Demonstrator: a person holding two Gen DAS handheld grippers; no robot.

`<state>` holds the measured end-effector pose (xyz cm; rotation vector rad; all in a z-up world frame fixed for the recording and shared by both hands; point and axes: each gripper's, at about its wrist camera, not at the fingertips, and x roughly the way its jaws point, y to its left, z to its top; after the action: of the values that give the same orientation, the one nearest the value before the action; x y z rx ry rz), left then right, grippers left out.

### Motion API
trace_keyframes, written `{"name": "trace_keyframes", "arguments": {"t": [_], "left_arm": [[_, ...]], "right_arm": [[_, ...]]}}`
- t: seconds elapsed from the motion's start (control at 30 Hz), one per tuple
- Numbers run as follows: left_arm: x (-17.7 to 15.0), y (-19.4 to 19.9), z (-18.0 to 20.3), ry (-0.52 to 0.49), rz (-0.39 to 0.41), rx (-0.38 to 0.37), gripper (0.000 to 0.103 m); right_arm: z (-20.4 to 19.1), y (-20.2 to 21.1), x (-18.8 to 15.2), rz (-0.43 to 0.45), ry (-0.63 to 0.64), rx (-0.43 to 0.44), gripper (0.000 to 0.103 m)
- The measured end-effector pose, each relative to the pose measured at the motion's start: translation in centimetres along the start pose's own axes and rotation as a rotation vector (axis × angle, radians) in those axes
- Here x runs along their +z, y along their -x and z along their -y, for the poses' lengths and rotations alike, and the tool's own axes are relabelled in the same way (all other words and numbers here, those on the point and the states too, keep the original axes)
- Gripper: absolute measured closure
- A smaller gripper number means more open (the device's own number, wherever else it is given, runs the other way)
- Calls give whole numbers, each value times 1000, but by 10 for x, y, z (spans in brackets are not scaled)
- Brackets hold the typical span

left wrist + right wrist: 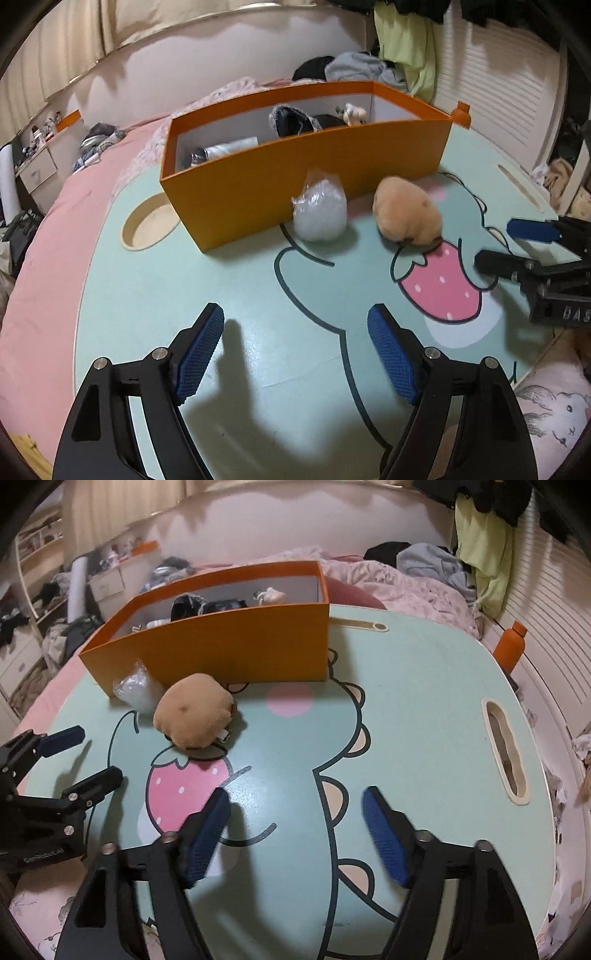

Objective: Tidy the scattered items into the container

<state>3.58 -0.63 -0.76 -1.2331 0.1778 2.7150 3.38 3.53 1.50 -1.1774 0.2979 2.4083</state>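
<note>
An orange box (295,173) (229,650) stands on a mint cartoon-printed tabletop (221,288) (424,709); inside lie a dark item, a white tube and a small pale toy. Against its front wall rest a clear crumpled plastic bag (320,210) (136,692) and a tan plush toy (406,214) (194,710). My left gripper (295,325) (98,753) hangs open over bare tabletop, short of the bag. My right gripper (295,805) (495,243) is open too, with nothing between its fingers, to the right of the plush.
The tabletop sits on a pink bed (40,266) with rumpled bedding and clothes (417,579) behind the box. An orange bottle (509,646) stands at the far right edge. The tabletop has a round cutout (151,221) and a slot handle (504,753).
</note>
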Motion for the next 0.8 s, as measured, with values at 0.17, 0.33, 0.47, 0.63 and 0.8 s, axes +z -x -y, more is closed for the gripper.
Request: {"name": "trace_keyframes", "arguments": {"t": [0.17,0.33,0.47,0.63,0.8], "left_arm": [[-2,-8,-10,53,-31,-49,0],[-4,-7,-9,52,-30,-45,0],[-4,-7,-9,52,-30,-44,0],[-4,-7,-10,52,-30,-44,0],[-5,-6,-10,52,-29,-44,0]], "right_arm": [[-6,-8,-1,-30,31,-32,0],[-6,-8,-1,-31,30,-31,0],[-5,-8,-1,-31,30,-31,0],[-6,-8,0,-36,32,-29,0],[-5,-10,3,-40,35,-26,0]]}}
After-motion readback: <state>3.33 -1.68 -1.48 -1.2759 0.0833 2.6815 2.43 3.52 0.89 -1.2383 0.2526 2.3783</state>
